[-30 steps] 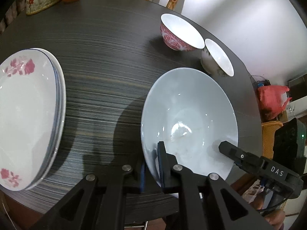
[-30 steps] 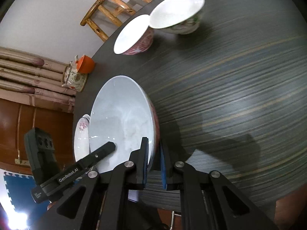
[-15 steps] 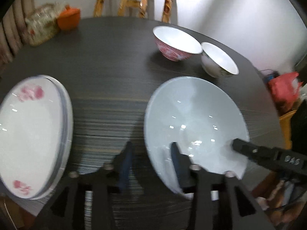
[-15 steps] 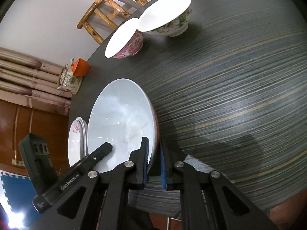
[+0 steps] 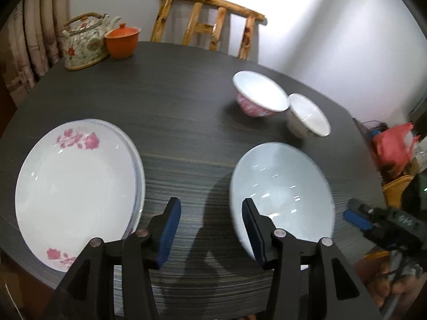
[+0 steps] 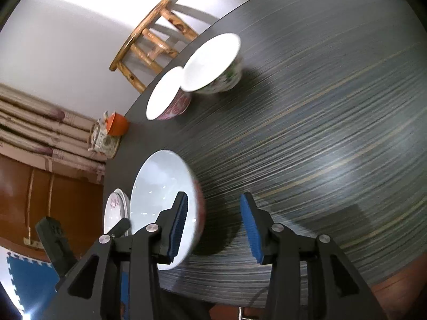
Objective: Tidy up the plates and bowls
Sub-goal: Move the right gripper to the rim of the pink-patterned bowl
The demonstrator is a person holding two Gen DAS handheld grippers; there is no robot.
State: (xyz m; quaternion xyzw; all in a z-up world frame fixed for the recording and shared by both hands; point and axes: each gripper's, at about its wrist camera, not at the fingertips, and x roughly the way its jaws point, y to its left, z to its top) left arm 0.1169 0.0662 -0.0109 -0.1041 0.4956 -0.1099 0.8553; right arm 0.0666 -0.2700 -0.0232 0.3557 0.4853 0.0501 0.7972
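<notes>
A large pale bowl (image 5: pixel 283 186) (image 6: pixel 160 192) rests on the dark table (image 5: pixel 173 93) near its front edge. My left gripper (image 5: pixel 210 213) is opening. Its right finger hangs over the bowl's left rim and no pad presses on it. My right gripper (image 6: pixel 213 208) is opening too, astride the bowl's right rim without touching it. To the left lies a stack of white plates (image 5: pixel 77 186) (image 6: pixel 114 208) with pink flowers. Farther back, a pink-patterned bowl (image 5: pixel 256 98) (image 6: pixel 170 98) sits against a white floral bowl (image 5: pixel 307 117) (image 6: pixel 213 64).
A floral teapot (image 5: pixel 85 42) (image 6: pixel 101 136) and an orange cup (image 5: pixel 122 40) (image 6: pixel 117 124) stand at the far left edge. Behind the table is a wooden chair (image 5: pixel 208 24) (image 6: pixel 149 48). A red bag (image 5: pixel 392 146) lies off the table's right side.
Both grippers were shut on the large bowl's rim and have spread their jaws off it. The left gripper rose and tilted up, and the right one drew back a little.
</notes>
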